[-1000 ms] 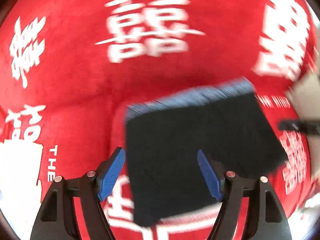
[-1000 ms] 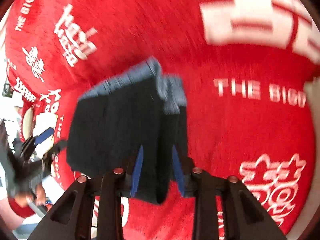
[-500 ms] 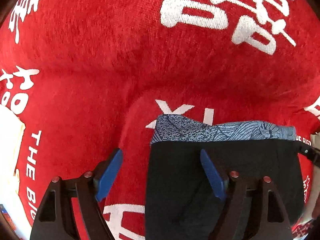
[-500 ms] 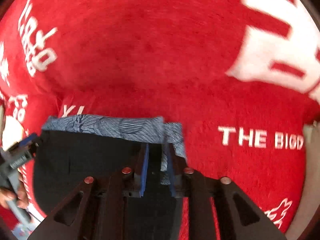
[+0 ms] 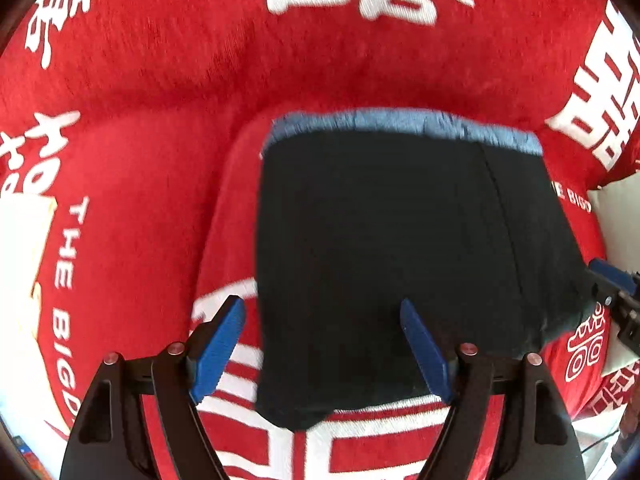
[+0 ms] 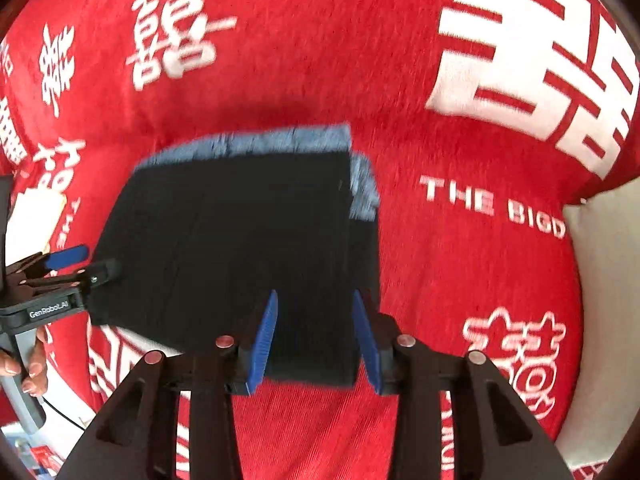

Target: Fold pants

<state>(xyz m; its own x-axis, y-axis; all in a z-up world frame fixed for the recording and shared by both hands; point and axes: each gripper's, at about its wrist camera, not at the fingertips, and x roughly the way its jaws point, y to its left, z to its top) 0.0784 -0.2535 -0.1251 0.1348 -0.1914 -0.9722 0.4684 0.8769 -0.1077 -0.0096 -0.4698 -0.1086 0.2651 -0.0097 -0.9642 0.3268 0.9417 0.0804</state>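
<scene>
The folded black pants (image 5: 400, 240) with a blue patterned waistband (image 5: 400, 122) lie flat on the red blanket (image 5: 140, 160). My left gripper (image 5: 322, 344) hangs open over their near left corner, and its blue pads touch no cloth. In the right wrist view the pants (image 6: 240, 248) fill the middle. My right gripper (image 6: 316, 320) is over their near right edge; its jaws are opening and the pads stand clear of the cloth that lies between and below them. The left gripper (image 6: 68, 268) shows at that view's left edge, held by a hand (image 6: 24, 360).
The red blanket (image 6: 440, 260) carries large white characters and lettering and covers nearly everything in view. A cream surface (image 6: 600, 280) borders it on the right. A pale patch (image 5: 24, 260) sits at the left edge. The right gripper's tip (image 5: 612, 280) reaches in from the right.
The right gripper's jaws, shut on the pants' right edge before, have parted and let the cloth go. The pants now lie flat. The left gripper stays open and has shifted over the near left corner.
</scene>
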